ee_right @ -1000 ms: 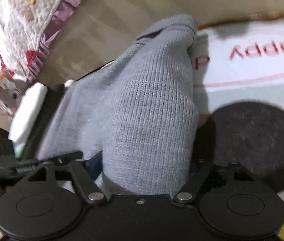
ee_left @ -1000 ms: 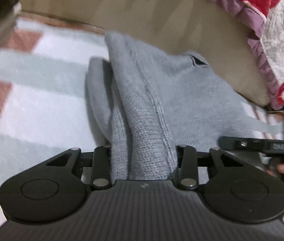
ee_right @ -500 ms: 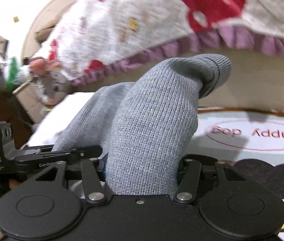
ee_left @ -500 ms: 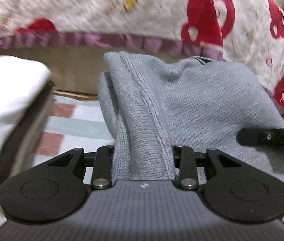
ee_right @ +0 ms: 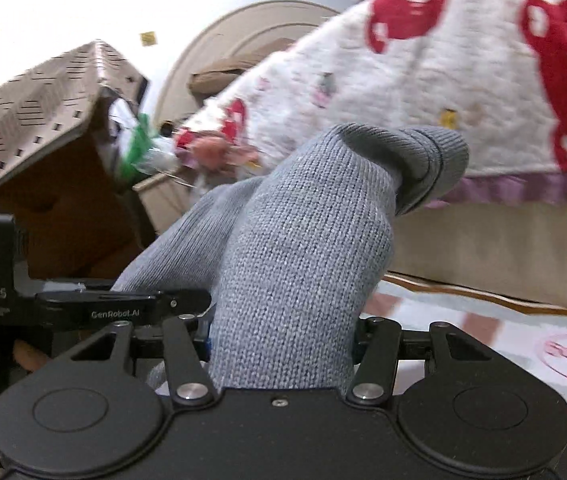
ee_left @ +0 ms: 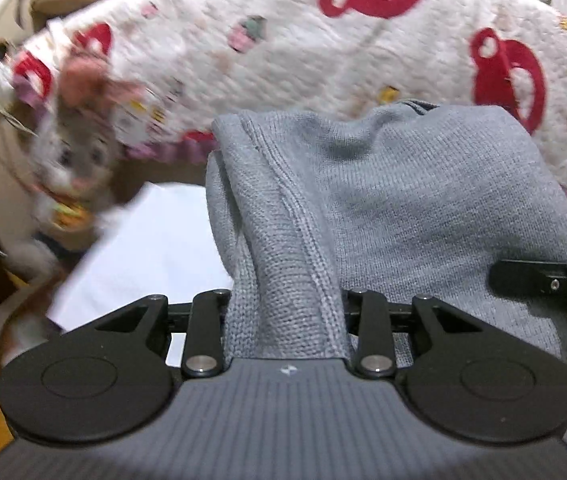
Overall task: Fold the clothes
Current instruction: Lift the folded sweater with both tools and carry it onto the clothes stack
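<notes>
Presently, left wrist view: left gripper [ee_left: 285, 312] pinches a bunched edge of the grey knitted sweater [ee_left: 423, 208]. Behind the sweater, a white quilted blanket with red bear prints [ee_left: 323, 64]; left of the sweater, a blurred grey plush toy [ee_left: 75, 152] and a folded white cloth [ee_left: 155, 248].

Right wrist view: right gripper [ee_right: 283, 344], jaws having just been closing, clamps a thick roll of the sweater, cuff curled over. Only here: a brown patterned cardboard box [ee_right: 35, 120] left of the sweater, a pink-and-white printed mat [ee_right: 483, 320] to its right.

Your left gripper [ee_left: 285, 300] clamps a bunched grey knitted sweater [ee_left: 403, 200]; a red-patterned white quilt [ee_left: 323, 48] lies behind.
</notes>
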`<control>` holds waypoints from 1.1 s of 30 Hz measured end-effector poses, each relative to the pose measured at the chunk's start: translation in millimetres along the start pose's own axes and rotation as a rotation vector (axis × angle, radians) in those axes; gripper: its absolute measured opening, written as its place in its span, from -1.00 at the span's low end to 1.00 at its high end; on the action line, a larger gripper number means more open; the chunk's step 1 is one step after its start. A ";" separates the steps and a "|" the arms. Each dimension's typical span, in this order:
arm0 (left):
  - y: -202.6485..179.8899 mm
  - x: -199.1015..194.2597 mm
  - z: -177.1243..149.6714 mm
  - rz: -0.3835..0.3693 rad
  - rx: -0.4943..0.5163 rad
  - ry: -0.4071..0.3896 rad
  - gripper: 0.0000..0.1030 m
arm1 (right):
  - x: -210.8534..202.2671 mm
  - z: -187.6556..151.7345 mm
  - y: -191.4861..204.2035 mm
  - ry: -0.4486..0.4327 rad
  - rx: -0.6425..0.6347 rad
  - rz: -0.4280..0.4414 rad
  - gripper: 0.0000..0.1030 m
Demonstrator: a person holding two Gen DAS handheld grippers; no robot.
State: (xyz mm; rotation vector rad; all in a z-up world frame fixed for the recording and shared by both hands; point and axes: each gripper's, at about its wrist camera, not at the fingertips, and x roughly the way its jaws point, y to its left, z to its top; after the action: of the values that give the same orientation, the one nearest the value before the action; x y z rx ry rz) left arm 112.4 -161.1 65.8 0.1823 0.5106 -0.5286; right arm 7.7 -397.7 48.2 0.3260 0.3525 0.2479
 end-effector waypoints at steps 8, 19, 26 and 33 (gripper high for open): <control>96.7 23.6 82.9 0.164 0.089 0.029 -0.37 | 99.3 49.8 28.5 -0.093 -0.009 0.196 0.14; 216.5 269.1 77.4 0.189 0.058 0.470 -0.27 | 315.2 -2.6 -68.4 0.261 0.453 0.250 0.50; 242.7 265.7 64.9 0.126 -0.063 0.381 -0.23 | 272.8 -26.2 -77.6 0.261 0.605 0.452 0.52; 238.7 234.1 52.8 0.118 0.001 0.338 -0.19 | 284.3 -36.0 -27.0 0.328 0.584 0.394 0.80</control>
State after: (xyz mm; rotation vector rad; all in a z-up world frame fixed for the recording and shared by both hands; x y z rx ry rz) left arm 433.3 -75.4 0.8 0.3040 0.8230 -0.3835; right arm 257.6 -329.7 -77.5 0.9397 0.6863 0.5908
